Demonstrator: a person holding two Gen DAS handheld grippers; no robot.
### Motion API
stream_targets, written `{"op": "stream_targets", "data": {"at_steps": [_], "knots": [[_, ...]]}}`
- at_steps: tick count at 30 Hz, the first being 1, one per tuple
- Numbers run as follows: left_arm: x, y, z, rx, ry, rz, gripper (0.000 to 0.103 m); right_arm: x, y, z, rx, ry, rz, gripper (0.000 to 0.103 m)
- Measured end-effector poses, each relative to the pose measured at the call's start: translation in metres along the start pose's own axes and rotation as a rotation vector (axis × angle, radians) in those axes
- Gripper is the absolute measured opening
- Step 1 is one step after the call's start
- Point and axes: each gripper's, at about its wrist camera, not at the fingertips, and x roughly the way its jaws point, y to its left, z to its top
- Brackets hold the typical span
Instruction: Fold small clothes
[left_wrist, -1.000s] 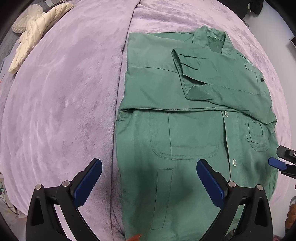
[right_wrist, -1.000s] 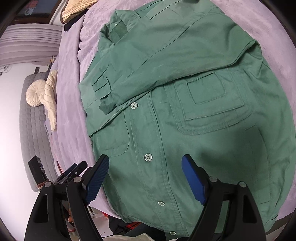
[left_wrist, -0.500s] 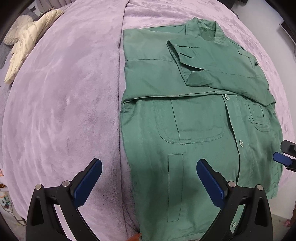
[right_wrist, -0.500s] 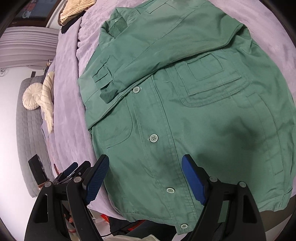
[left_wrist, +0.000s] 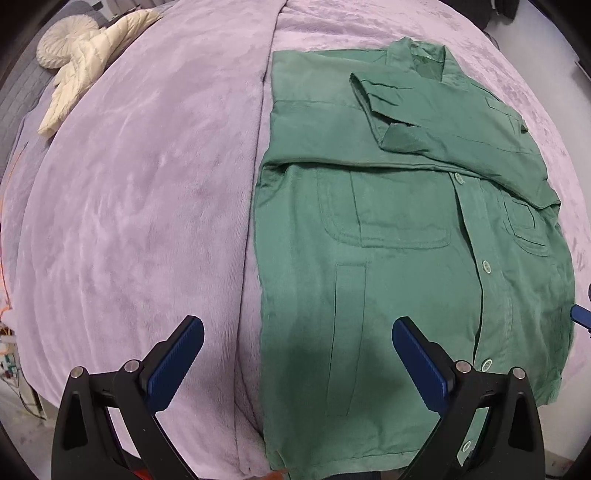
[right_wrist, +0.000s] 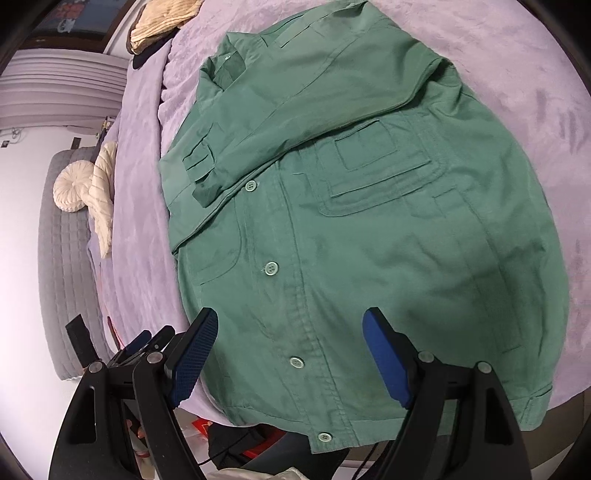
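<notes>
Hovering over green shirt (left_wrist: 399, 280) on bed (left_wrist: 140, 192), sleeves already folded in.
Left claw (left_wrist: 297, 354) and right claw (right_wrist: 288, 350) both gape empty above hem, likely lining up bottom fold.

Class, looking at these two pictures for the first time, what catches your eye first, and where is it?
A green button-up jacket lies flat on the lavender plush blanket, sleeves folded across its chest. Both claws, left and right, hang open above its hem. A cream knitted garment lies at the blanket's far corner.
</notes>
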Motion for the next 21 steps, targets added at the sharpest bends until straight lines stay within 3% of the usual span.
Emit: {"op": "stream_targets", "data": {"at_steps": [6,12,14,17,19,20,21], "knots": [[0.022,0.018,-0.056,-0.089,0.068,0.009,0.102,-0.034,-0.068,-0.016,0.003,-0.014,-0.054,0.083],[0.05,0.02,-0.113,-0.163,0.176,-0.124,0.102,-0.057,-0.151,-0.037,0.042,0.004,-0.147,0.083],[0.057,0.008,-0.123,-0.139,0.19,-0.135,0.102,-0.051,-0.174,-0.046,0.068,0.048,-0.123,0.083],[0.06,-0.006,-0.125,-0.089,0.172,-0.086,0.102,-0.035,-0.191,-0.057,0.094,0.088,-0.051,0.084],[0.061,-0.005,-0.123,-0.107,0.172,-0.098,0.102,-0.026,-0.192,-0.06,0.098,0.093,0.003,0.089],[0.06,-0.002,-0.122,-0.116,0.173,-0.111,0.096,-0.022,-0.19,-0.061,0.099,0.1,0.04,0.089],[0.059,-0.001,-0.122,-0.113,0.17,-0.103,0.076,-0.018,-0.187,-0.061,0.102,0.11,0.065,0.089]]}}
